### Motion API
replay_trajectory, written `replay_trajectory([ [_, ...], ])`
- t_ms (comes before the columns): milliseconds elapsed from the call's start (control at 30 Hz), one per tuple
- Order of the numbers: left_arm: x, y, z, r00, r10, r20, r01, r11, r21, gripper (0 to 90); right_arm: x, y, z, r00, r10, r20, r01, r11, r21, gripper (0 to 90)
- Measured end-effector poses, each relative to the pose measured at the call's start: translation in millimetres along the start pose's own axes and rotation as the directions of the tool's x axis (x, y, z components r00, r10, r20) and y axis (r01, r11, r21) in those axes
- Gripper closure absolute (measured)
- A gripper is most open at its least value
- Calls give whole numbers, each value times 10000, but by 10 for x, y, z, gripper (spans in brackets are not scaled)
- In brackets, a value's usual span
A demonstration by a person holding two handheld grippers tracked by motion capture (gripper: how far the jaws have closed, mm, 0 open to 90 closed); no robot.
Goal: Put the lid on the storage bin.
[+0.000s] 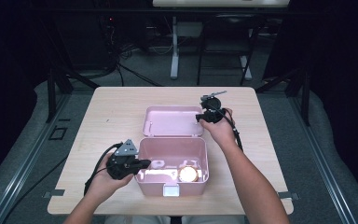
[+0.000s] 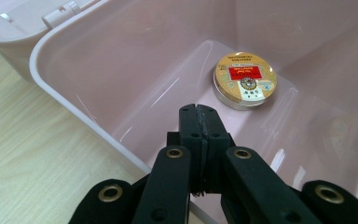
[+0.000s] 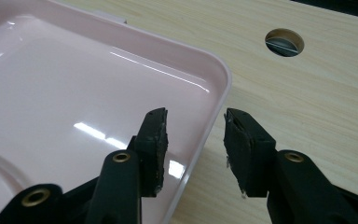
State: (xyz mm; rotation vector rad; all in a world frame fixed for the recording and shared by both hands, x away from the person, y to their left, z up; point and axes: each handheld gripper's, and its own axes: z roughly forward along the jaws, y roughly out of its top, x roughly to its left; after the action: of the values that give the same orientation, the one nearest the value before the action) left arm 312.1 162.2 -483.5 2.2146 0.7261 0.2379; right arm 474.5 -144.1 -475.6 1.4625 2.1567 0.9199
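A pink plastic box (image 1: 206,156) stands open near the table's front edge, its lid (image 1: 172,122) lying flat behind it. Inside the box lies a round gold tin (image 1: 189,174) with a red label (image 2: 245,80), next to a small white object (image 1: 157,164). My left gripper (image 1: 143,164) is shut with nothing in it, its tips just over the box's left rim (image 2: 74,100); its closed tips (image 2: 199,114) point into the box toward the tin. My right gripper (image 1: 199,116) is open and straddles the lid's right edge (image 3: 214,98), one jaw over the lid, the other outside; its tips (image 3: 196,128) do not press on the rim.
The light wooden table (image 1: 112,107) has a round cable hole (image 3: 284,42) beyond the lid. Bare tabletop lies left and right of the box. Table legs, stands and cables fill the dark floor at the back.
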Motion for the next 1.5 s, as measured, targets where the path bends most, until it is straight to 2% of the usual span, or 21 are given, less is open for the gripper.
replay_trajectory([
  [133,-7,5,2,9999,63,-86,-62,10000,62,900,5,2,37,9999,20,137,-18,9999,-127,589],
  [333,7,-1,1,10000,-8,67,8,10000,3,900,-15,6,117,9997,221,50,-221,9997,99,590],
  [600,14,-3,-1,9999,-63,130,63,10000,-5,900,-47,25,188,9987,454,215,-459,9988,196,611],
  [700,15,-3,-1,9998,-95,155,95,10000,-1,900,-56,23,218,9980,480,402,-492,9983,309,648],
  [933,21,1,0,9995,-235,194,235,9997,16,900,-55,32,247,9956,860,370,-873,9956,339,698],
  [1200,21,1,0,9995,-256,198,255,9997,16,900,-49,50,243,9869,1577,340,-1593,9860,493,773],
  [1500,21,1,0,9992,-331,211,331,9995,-4,900,-33,73,221,9816,1848,481,-1874,9807,559,794],
])
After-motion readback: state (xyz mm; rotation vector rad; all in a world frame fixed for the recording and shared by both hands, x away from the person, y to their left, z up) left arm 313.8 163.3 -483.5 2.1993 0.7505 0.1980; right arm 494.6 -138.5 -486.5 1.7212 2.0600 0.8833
